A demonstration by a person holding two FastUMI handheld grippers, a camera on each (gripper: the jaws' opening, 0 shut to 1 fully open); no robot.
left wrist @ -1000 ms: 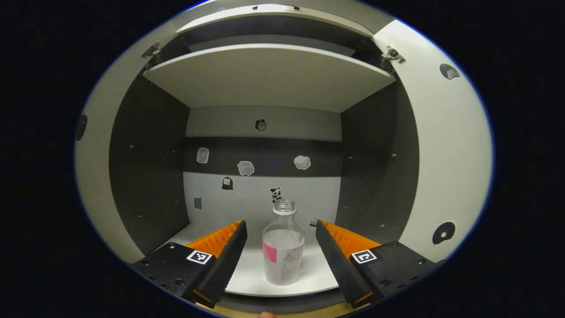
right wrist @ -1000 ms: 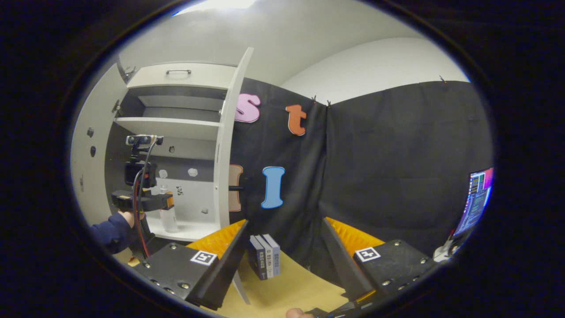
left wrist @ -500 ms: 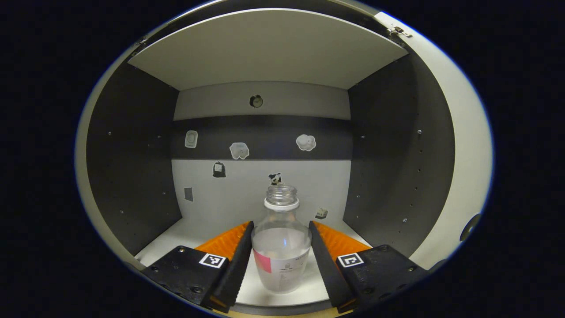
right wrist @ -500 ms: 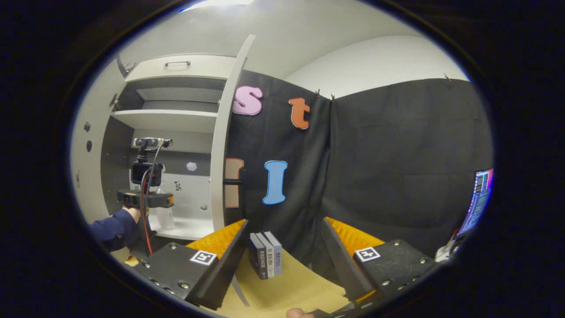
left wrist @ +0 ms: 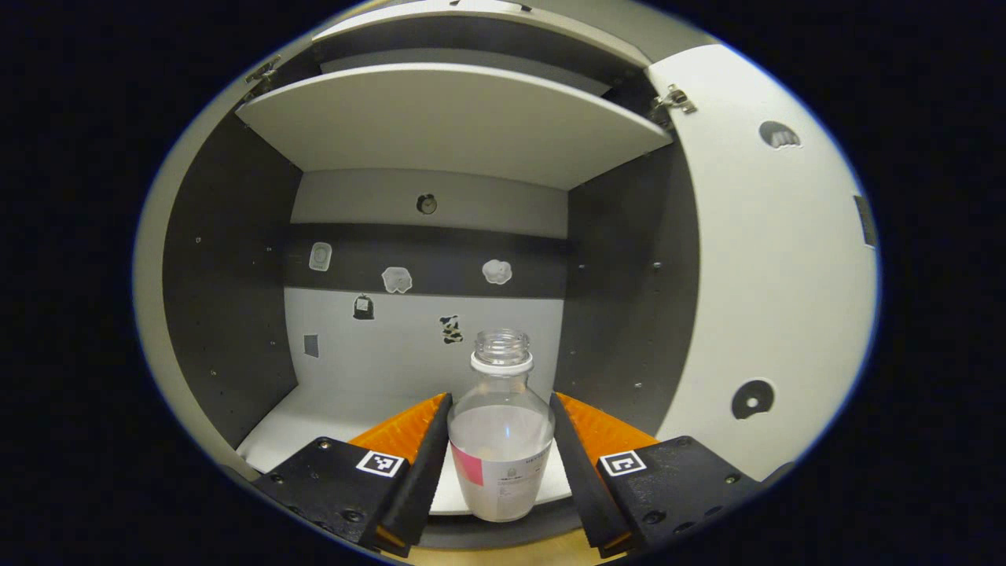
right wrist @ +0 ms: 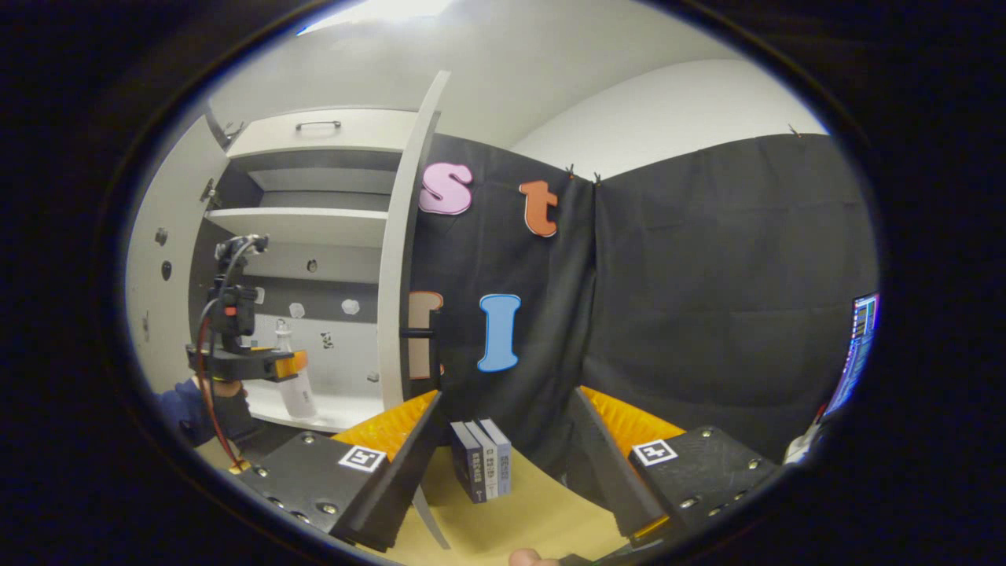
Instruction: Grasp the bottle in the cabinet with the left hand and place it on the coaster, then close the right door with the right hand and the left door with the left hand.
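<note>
Left gripper view | left tongs (left wrist: 501, 464) clamp bottle (left wrist: 501, 440) at shelf edge (left wrist: 503, 515) | right tongs (right wrist: 503, 464) agape, empty, over table (right wrist: 511, 519)

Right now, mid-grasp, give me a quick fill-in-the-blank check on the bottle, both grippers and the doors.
1. The left gripper has both fingers pressed on the ____.
2. The bottle has no ____ on its neck.
3. The right gripper is ____, with nothing between its fingers, above the tan table.
4. The right door of the cabinet stands ____.

Missing words: bottle; cap; open; open
</note>
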